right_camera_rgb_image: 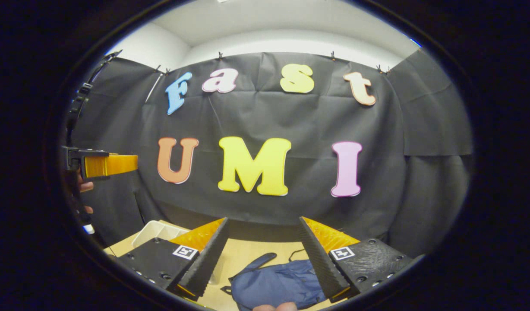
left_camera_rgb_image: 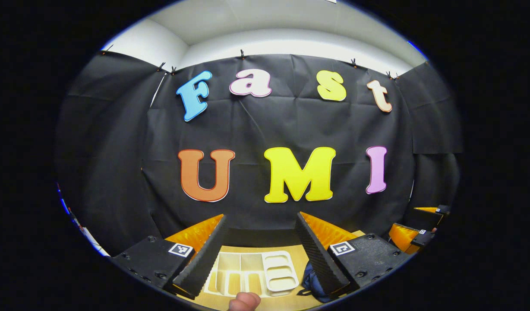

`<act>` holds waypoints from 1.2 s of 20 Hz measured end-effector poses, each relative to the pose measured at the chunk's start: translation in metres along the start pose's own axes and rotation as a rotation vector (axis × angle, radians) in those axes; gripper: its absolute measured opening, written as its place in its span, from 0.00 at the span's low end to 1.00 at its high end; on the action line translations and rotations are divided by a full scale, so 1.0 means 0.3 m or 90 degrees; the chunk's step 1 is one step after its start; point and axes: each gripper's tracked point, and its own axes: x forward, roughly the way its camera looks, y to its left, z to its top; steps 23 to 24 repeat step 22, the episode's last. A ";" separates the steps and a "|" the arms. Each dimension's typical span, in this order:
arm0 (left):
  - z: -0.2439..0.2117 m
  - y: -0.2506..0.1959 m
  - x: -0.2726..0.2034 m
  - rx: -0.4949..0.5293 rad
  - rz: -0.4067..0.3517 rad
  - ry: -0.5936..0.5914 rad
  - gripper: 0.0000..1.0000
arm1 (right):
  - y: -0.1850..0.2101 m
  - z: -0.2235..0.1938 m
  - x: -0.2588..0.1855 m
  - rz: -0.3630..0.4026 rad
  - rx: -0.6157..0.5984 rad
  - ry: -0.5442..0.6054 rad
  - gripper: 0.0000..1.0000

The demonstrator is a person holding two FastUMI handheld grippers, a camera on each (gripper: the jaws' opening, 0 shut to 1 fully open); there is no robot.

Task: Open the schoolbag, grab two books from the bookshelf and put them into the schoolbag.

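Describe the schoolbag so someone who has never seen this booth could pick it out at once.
Start at the tan wooden table below the black cloth wall. The schoolbag lies flat on it, just below the open right tongs, with a dark strap curling out from its top. It is soft, crumpled blue fabric, unlike the rigid white compartmented organiser beside it.

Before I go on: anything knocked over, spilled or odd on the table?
Nothing stands out. The blue schoolbag lies flat on the wooden table, the white bookshelf sits squarely beside it, and both grippers hang open above them.
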 end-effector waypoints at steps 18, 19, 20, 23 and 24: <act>-0.021 0.071 -0.035 -0.016 0.039 -0.011 0.99 | 0.043 0.077 0.040 -0.026 0.014 -0.033 0.98; -0.025 0.067 -0.033 -0.014 0.039 -0.013 0.99 | 0.046 0.078 0.042 -0.027 0.014 -0.034 0.98; -0.022 0.066 -0.032 -0.011 0.038 -0.013 0.99 | 0.051 0.079 0.044 -0.026 0.011 -0.034 0.98; -0.017 0.065 -0.035 -0.006 0.038 -0.018 0.99 | 0.059 0.083 0.044 -0.026 0.006 -0.036 0.98; -0.017 0.065 -0.035 -0.006 0.038 -0.018 0.99 | 0.059 0.083 0.044 -0.026 0.006 -0.036 0.98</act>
